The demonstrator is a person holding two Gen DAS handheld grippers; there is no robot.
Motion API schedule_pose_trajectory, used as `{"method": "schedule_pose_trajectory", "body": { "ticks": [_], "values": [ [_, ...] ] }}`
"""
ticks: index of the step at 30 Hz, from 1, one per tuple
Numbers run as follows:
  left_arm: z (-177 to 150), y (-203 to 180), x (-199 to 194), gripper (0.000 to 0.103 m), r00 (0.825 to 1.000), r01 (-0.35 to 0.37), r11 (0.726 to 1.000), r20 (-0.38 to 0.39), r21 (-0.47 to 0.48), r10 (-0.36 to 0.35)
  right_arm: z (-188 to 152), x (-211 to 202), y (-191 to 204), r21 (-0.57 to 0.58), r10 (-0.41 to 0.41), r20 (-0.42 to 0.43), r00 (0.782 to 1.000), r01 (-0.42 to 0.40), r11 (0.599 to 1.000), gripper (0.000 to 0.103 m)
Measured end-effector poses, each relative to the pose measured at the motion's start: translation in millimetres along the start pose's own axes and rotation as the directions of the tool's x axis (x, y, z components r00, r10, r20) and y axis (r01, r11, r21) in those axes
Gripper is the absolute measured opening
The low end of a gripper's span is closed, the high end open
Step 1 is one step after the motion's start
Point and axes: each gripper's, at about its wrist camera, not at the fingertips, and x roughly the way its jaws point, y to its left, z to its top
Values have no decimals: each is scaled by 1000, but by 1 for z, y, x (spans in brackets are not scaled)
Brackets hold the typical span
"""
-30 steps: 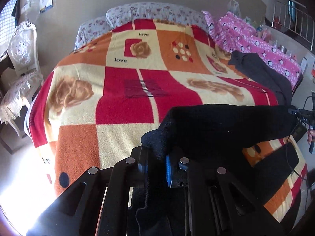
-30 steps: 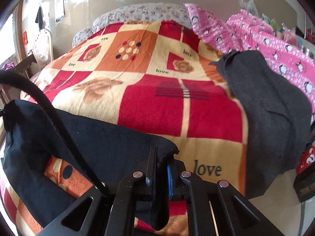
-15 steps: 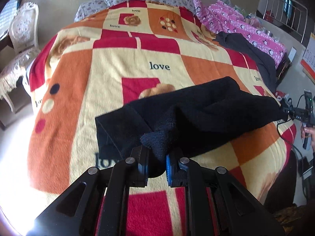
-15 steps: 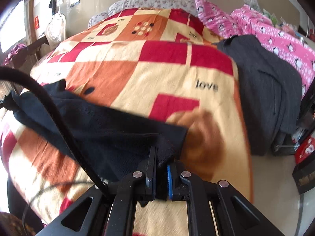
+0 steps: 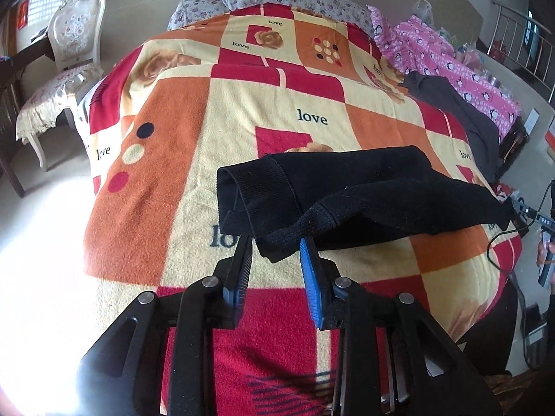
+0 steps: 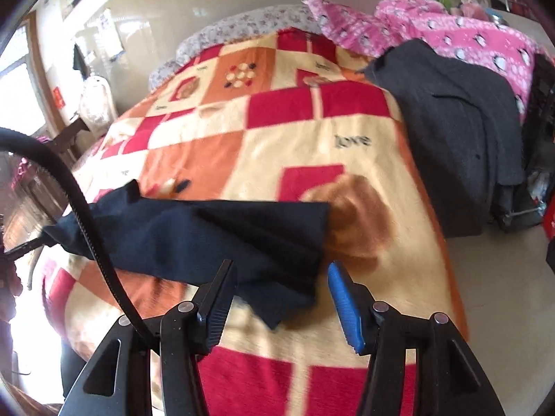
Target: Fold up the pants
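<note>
Strong daylight enters from the left in both views. In the left wrist view it burns the floor (image 5: pixel 41 242) beside the bed's left edge to white glare, and the window (image 5: pixel 45 3) at the top left is overexposed; the picture is otherwise sharp. The right wrist view is smeared by motion blur, worst on the blanket (image 6: pixel 312 159) and the pants (image 6: pixel 208 235). Fisheye distortion bows the walls and darkens every corner.

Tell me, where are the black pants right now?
The black pants lie folded on the patchwork blanket, near its foot edge, just ahead of both open grippers.
</note>
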Motion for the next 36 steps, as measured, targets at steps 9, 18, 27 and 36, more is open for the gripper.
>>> {"method": "schedule_pose_trajectory", "body": {
  "ticks": [9, 18, 27, 36],
  "values": [
    [-14, 24, -19, 51, 998, 66, 982, 33, -179, -61, 33, 50, 146, -265, 269, -44, 962, -271, 925, 53],
    [-17, 26, -23, 72, 979, 201, 864, 124, -462, -161, 57, 121, 276, -420, 421, -140, 896, -439, 794, 53],
    [-26, 21, 11, 72, 978, 210, 749, 146, -629, -152, 62, 174, 339, -466, 429, -225, 875, -483, 741, 53],
    [-27, 23, 15, 72, 979, 202, 739, 156, -643, -132, 45, 188, 344, -527, 383, -340, 859, -512, 679, 53]
  ]
}}
